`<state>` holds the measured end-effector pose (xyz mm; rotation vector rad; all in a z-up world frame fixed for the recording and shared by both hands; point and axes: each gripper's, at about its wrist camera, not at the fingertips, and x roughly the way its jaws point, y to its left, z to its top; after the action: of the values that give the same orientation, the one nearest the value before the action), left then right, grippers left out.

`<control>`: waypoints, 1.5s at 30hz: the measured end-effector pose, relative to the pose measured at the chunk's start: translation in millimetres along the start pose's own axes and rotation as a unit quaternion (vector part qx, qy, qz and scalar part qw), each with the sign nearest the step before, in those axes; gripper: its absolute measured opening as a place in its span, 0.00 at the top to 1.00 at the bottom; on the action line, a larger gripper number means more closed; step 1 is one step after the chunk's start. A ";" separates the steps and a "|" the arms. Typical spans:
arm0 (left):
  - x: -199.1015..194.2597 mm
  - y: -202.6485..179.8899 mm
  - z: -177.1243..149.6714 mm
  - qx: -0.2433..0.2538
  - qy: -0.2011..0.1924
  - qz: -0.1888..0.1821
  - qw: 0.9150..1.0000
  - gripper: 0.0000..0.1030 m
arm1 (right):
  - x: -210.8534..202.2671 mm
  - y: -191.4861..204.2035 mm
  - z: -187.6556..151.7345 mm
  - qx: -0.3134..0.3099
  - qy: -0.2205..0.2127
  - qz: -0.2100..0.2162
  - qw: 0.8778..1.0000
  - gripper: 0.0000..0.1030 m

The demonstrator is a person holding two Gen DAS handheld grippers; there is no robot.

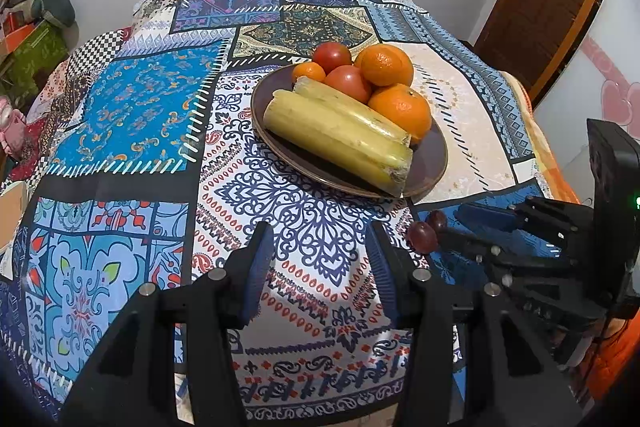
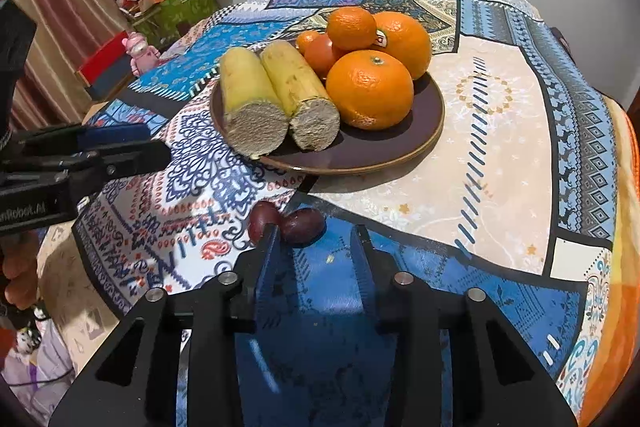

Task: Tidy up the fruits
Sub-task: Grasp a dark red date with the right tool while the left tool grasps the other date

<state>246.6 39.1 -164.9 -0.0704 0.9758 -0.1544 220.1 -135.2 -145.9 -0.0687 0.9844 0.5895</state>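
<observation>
We start at the left; our left gripper point(image 1: 316, 247) hangs over the patterned patchwork tablecloth point(image 1: 132, 115) with its blue pads spread and nothing between them, likely kept clear as a spare; further along sits the round dark-brown plate point(image 2: 384, 151), already heaped with two yellow cut banana pieces point(image 2: 272, 95), oranges point(image 2: 370, 89) and red tomatoes point(image 1: 347, 81), gathered so the fruit stays together; on the right, two small dark-red grapes point(image 2: 284, 221) lie loose on the cloth just before the plate; our right gripper point(image 2: 316, 239) hovers at them, jaws narrowed yet pinching nothing, the left pad's tip touching or covering one grape.
</observation>
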 end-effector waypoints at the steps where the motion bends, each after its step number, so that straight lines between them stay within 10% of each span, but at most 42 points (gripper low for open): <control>1: 1.7 0.2 -0.4 -0.001 0.002 -0.002 1.000 0.54 | 0.5 -2.0 0.3 0.005 0.000 0.001 1.000 0.74; 45: 60.3 -118.2 18.4 0.066 0.056 -0.055 0.995 0.58 | -46.3 -72.3 -15.7 0.060 -0.049 -0.024 0.997 0.76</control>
<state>283.4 -87.5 -188.7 0.0058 1.0710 -0.3268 225.1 -221.2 -132.6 0.0427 0.9179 0.4847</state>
